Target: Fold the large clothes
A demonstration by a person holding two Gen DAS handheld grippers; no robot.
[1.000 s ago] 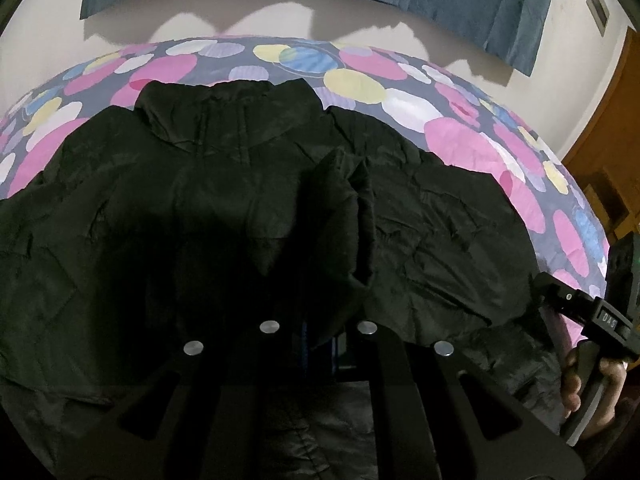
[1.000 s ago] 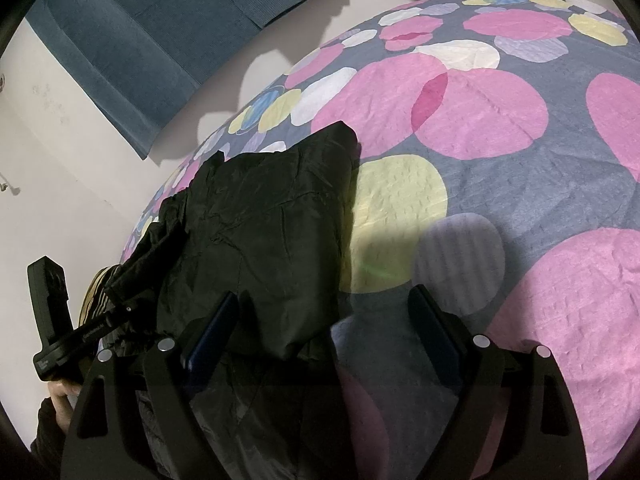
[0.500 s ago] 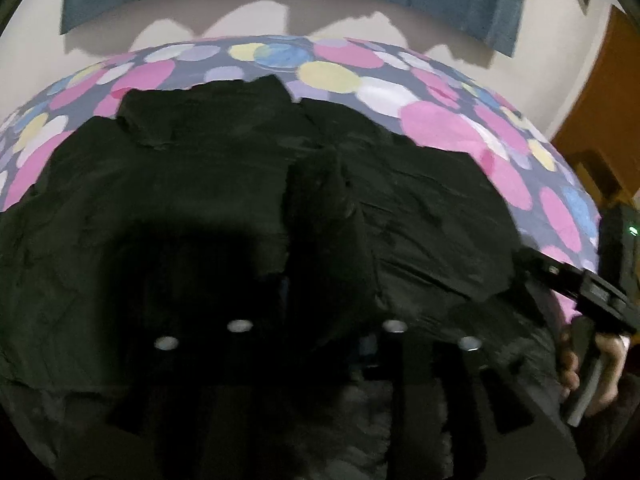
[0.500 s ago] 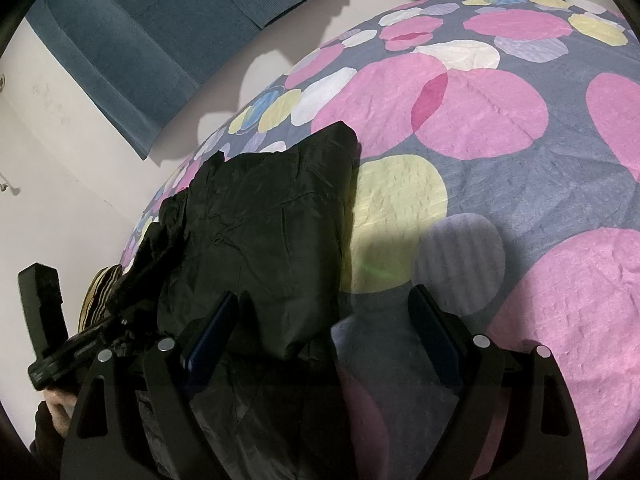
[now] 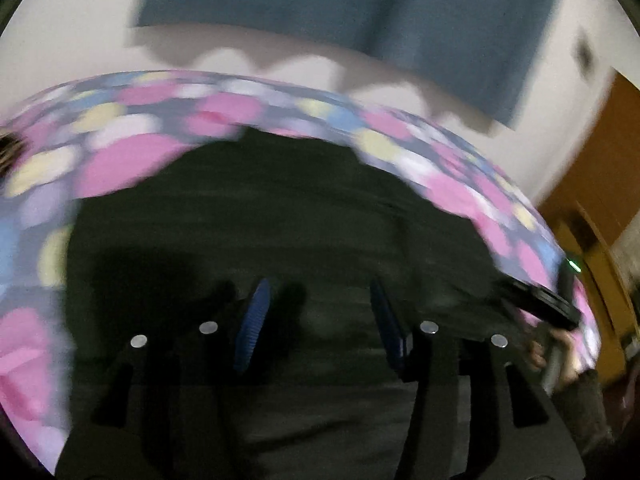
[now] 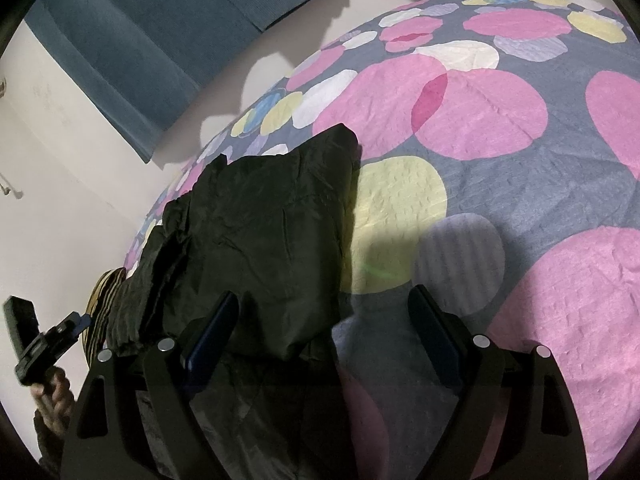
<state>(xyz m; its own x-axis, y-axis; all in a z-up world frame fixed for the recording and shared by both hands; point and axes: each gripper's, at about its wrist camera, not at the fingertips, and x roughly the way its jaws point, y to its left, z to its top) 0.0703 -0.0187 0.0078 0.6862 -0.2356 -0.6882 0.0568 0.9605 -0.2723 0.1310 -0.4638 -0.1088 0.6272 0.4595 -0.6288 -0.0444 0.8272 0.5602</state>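
A large black jacket lies spread on a bed with a grey cover of pink, yellow and white circles. The left wrist view is blurred by motion. My left gripper is open and empty over the jacket's lower middle. In the right wrist view the jacket lies folded in at its right side. My right gripper is open and empty at the jacket's near right edge, its left finger over the fabric, its right finger over the bed cover. The left gripper also shows at the far left.
A blue curtain hangs on the white wall behind the bed. A wooden door stands at the right. The right hand and its gripper show at the jacket's right edge. A striped object lies beyond the jacket's left side.
My left gripper let go of the black fold it was holding, opened, and swung quickly, blurring its view. The right gripper has stayed still and open.
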